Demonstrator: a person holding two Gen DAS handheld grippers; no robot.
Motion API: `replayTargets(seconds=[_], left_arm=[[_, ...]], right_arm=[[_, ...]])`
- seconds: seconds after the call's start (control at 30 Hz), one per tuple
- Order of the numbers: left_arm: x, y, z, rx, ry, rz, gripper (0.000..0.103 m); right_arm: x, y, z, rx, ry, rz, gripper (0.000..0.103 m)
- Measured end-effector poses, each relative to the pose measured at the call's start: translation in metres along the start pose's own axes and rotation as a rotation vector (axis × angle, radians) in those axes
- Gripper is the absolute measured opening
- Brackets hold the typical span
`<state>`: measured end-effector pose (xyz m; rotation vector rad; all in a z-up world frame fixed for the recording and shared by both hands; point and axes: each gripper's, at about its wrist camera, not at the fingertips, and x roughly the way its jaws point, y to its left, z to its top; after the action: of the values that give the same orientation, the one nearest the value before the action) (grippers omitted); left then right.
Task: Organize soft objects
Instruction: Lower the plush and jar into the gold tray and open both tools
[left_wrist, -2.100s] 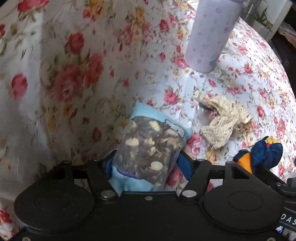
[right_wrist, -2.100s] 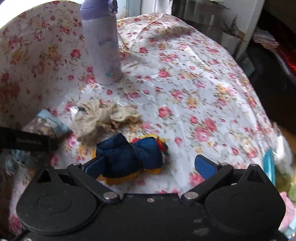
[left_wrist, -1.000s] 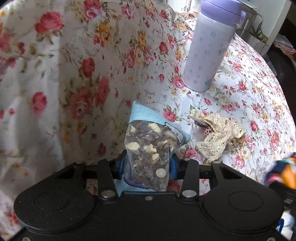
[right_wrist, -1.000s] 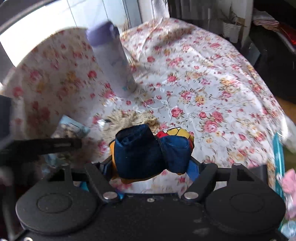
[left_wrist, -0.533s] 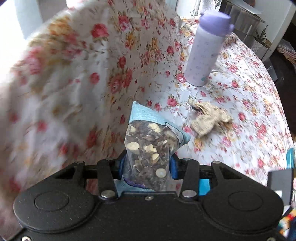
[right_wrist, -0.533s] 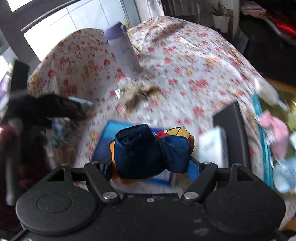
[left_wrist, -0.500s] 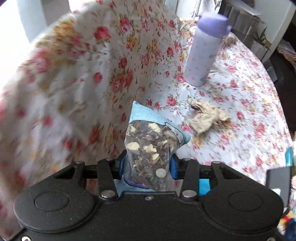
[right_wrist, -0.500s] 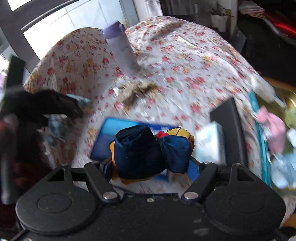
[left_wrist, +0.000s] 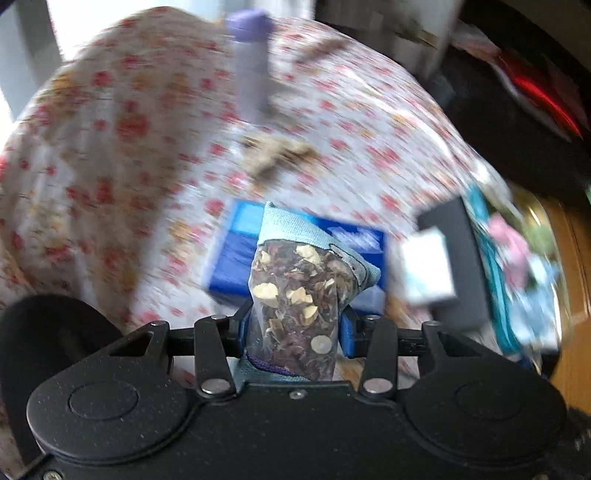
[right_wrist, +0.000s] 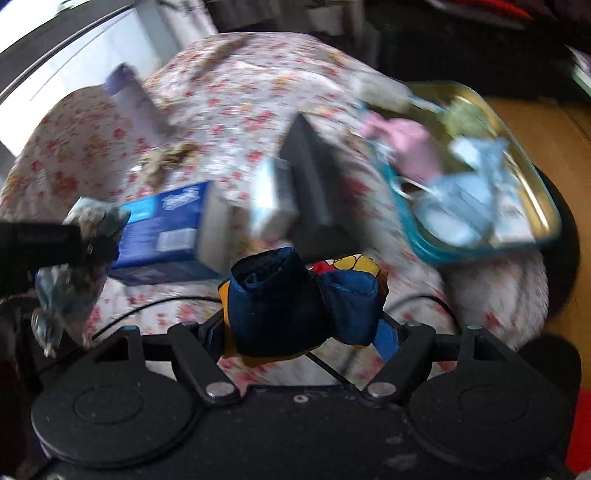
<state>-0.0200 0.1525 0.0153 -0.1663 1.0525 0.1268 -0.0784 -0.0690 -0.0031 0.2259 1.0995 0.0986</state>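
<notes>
Both hands have swung away from the flowery cloth (right_wrist: 229, 110) toward the tray (right_wrist: 543, 206), the right gripper (right_wrist: 303, 328) squeezing the blue cloth toy (right_wrist: 295, 295) and the left gripper (left_wrist: 293, 328) pinching the little bag (left_wrist: 295, 295), so drop-off looks close.

Left gripper (left_wrist: 293, 325) clamped on potpourri sachet (left_wrist: 295, 295), blue box (left_wrist: 236, 254) behind, blurred floral cloth (left_wrist: 129, 147)

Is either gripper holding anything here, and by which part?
Yes, both. The left gripper clamps the potpourri sachet across its lower half. The right gripper holds the navy fabric bundle by its lower sides.
</notes>
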Motion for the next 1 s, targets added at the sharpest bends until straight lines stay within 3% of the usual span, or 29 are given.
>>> replayTargets(seconds=[0.5,0.63,1.0], left_arm=[[-0.006,-0.086,-0.039,0.203,0.102,-0.196,0.044],[-0.009,-0.115,-0.027,0.265,0.096,-0.239,0.044],[-0.001,-0.190,0.041,0.383,0.003,-0.263,0.044]], right_arm=[[-0.023,-0.074,-0.021,0.185,-0.039,-0.139,0.076],[-0.020,-0.095,-0.005,0.213,-0.061,-0.173,0.076],[-0.018,-0.144,0.060,0.276,-0.156,-0.259,0.076]])
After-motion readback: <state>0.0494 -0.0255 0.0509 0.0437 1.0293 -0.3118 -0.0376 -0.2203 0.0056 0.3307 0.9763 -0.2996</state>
